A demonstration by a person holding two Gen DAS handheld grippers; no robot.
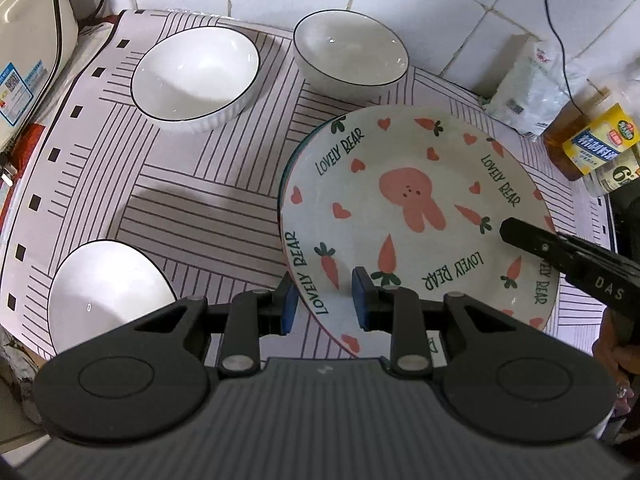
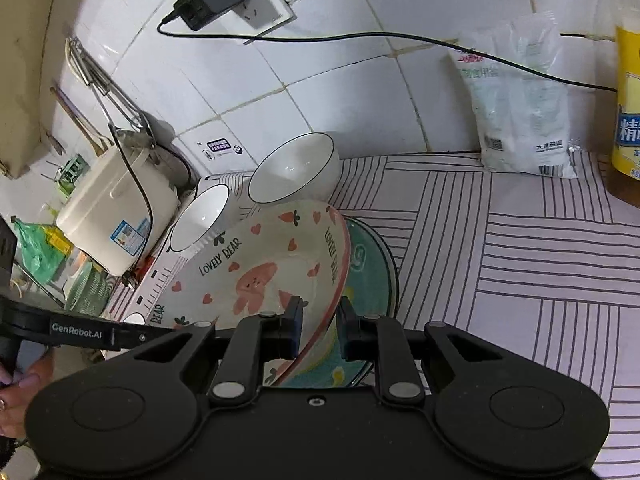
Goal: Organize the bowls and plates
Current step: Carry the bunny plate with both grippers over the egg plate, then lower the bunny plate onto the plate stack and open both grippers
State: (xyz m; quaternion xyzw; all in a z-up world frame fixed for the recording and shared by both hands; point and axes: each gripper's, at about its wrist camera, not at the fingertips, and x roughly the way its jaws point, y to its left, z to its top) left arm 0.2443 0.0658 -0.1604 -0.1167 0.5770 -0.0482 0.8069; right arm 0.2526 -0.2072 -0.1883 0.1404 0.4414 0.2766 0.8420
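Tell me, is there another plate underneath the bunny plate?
Yes, the right wrist view shows a teal plate lying under the tilted bunny plate.

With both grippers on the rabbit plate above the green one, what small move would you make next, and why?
Probably lower the rabbit plate level onto the green plate. The left gripper and right gripper each clamp its rim, it hangs tilted right over the green plate, and nothing lies between them.

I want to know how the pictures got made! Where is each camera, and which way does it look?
Left wrist: rides the left gripper, looking down at the bunny plate and three white bowls; its fingers pinch the plate's rim.
Right wrist: rides the right gripper, facing the tiled wall, pinching the opposite rim; a hand shows.
Both see the plate and each other's gripper.
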